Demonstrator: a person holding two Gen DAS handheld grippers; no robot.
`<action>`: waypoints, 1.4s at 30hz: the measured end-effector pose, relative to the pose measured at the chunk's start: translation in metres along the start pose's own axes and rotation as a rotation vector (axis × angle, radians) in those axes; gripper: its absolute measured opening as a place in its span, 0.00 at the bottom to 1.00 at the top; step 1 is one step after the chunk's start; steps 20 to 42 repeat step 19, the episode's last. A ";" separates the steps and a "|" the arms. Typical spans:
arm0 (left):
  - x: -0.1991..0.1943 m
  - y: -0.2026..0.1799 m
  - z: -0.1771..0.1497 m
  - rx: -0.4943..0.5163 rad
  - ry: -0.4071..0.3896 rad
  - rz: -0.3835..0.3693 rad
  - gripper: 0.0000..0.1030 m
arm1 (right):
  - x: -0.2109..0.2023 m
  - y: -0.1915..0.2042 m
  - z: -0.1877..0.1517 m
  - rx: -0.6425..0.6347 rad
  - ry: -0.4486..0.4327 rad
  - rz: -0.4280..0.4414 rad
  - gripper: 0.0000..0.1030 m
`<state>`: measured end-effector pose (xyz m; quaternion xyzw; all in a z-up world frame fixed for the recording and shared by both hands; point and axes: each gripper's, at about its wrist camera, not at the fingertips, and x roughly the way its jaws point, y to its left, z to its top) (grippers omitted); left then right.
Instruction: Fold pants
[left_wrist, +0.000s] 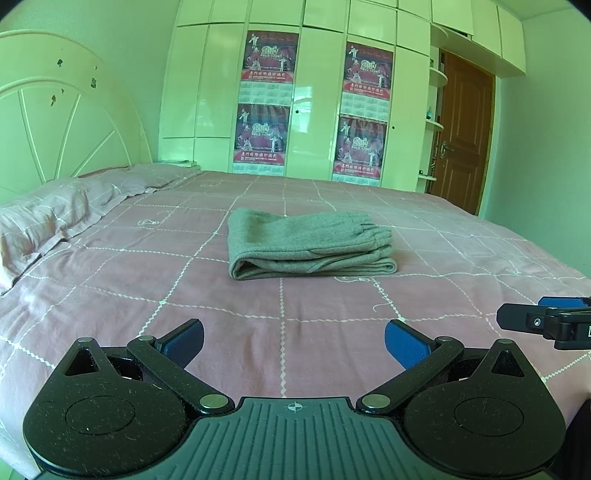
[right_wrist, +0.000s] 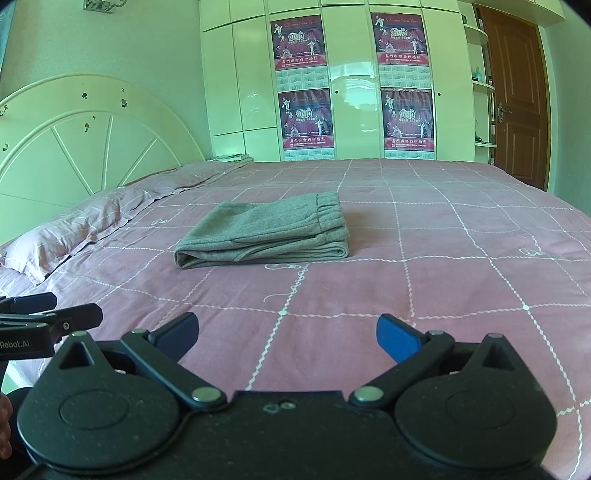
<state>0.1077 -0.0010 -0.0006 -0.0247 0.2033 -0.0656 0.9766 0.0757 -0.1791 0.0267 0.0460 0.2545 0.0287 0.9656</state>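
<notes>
Grey pants (left_wrist: 310, 245) lie folded into a compact stack in the middle of the pink checked bed (left_wrist: 258, 332), elastic waistband to the right. They also show in the right wrist view (right_wrist: 266, 230). My left gripper (left_wrist: 293, 338) is open and empty, held over the bed well short of the pants. My right gripper (right_wrist: 286, 332) is open and empty too, also well back from the pants. The right gripper shows at the right edge of the left wrist view (left_wrist: 546, 321); the left gripper shows at the left edge of the right wrist view (right_wrist: 48, 321).
A pillow (left_wrist: 48, 218) lies at the left by the white arched headboard (left_wrist: 55, 110). White wardrobes with posters (left_wrist: 266, 99) stand behind the bed. A brown door (left_wrist: 461, 136) is at the back right.
</notes>
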 end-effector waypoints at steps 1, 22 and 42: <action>0.000 0.000 0.000 0.002 -0.001 0.000 1.00 | 0.000 0.000 0.000 -0.001 0.000 -0.001 0.94; -0.004 -0.001 -0.001 0.008 -0.029 -0.025 1.00 | 0.000 0.000 0.000 -0.002 0.004 -0.002 0.94; -0.004 -0.001 -0.001 0.008 -0.029 -0.025 1.00 | 0.000 0.000 0.000 -0.002 0.004 -0.002 0.94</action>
